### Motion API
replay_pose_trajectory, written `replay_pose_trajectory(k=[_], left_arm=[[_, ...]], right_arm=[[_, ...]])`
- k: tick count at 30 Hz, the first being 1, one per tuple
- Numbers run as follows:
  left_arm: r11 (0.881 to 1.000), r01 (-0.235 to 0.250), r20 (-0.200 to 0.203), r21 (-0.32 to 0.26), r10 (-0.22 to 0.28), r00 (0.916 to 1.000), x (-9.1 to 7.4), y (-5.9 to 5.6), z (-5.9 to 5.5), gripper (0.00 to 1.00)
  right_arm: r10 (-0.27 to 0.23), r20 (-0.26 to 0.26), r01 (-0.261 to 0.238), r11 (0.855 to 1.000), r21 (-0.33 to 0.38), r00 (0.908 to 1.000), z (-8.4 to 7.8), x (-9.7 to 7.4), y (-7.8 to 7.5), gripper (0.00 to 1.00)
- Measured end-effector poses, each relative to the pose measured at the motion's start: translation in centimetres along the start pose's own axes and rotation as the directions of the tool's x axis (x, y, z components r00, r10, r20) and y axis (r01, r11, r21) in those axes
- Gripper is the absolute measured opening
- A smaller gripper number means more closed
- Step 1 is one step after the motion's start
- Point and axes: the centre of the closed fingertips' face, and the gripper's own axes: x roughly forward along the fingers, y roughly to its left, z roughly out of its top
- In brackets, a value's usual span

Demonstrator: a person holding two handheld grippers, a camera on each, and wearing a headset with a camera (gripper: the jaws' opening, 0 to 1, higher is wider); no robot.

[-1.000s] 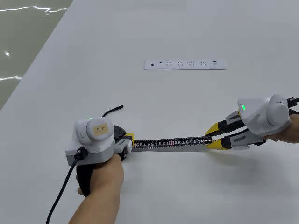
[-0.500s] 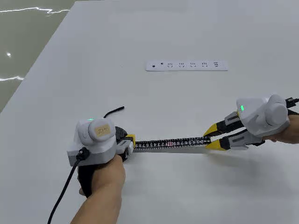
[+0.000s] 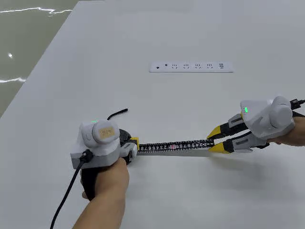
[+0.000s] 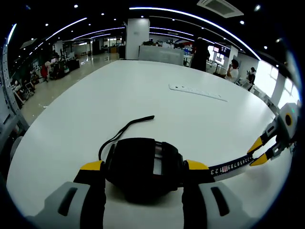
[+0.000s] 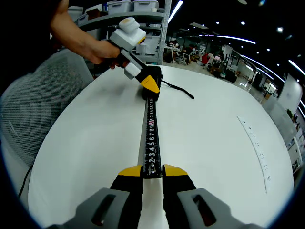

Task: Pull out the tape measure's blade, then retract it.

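The black tape measure case (image 4: 143,164) rests on the white table (image 3: 190,109), and my left gripper (image 4: 143,168) is shut on its two sides. In the head view the case (image 3: 124,137) is half hidden under the left gripper (image 3: 129,147). The blade (image 3: 174,145) is drawn out to the right, level just above the table. My right gripper (image 3: 215,141) is shut on the blade's end. In the right gripper view the numbered blade (image 5: 151,133) runs from the right gripper (image 5: 152,171) straight to the case (image 5: 151,82).
A white power strip (image 3: 191,67) lies flat at the far middle of the table. The tape measure's thin black wrist strap (image 3: 116,113) trails behind the case. The table's left edge (image 3: 33,76) borders a glossy floor. A black cable hangs from the left gripper.
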Motion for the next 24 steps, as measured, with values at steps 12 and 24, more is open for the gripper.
replay_pose_trajectory(k=[12, 24], left_arm=[[1.0, -0.002, -0.001, 0.011, 0.002, 1.0, 0.15, 0.05, -0.14, 0.61], [1.0, -0.004, -0.003, 0.024, 0.004, 1.0, 0.42, 0.19, -0.22, 0.61]], right_arm=[[0.002, 0.001, -0.002, 1.0, -0.002, 1.0, 0.3, 0.12, 0.12, 0.14], [0.006, 0.0, -0.006, 1.0, -0.004, 1.0, 0.49, 0.28, 0.13, 0.15]])
